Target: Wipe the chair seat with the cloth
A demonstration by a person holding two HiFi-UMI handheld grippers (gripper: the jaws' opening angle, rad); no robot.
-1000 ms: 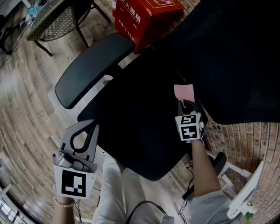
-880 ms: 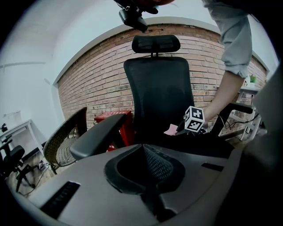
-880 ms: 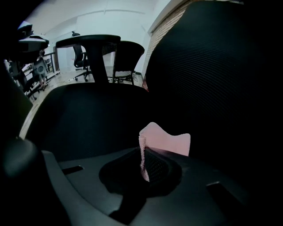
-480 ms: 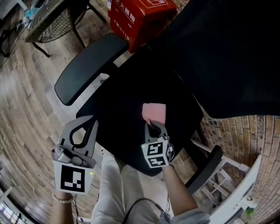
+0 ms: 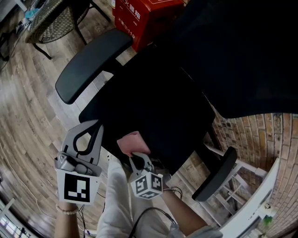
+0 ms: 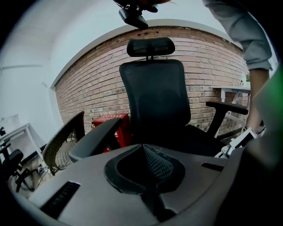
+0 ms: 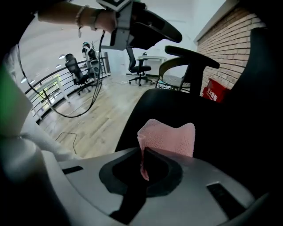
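On the chair seat (image 5: 153,109), the right tool (image 5: 138,159) pinches the cloth (image 5: 133,143).

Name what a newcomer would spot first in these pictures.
The pink cloth pinched in the right gripper stands out against the black chair seat, at the edge nearest the person. Beyond the seat, a bright red box catches the eye.

Soft, even daylight, with no hard shadows. In the head view the seat (image 5: 153,107) is near-featureless black, and the floor (image 5: 28,107) planks bow at the edges. Both gripper views have dark rounded corners, and the brick wall (image 6: 88,84) curves. In the right gripper view the far room washes out white, the cloth (image 7: 170,137) is sharp, and a green smear (image 7: 9,97) blurs the left edge.
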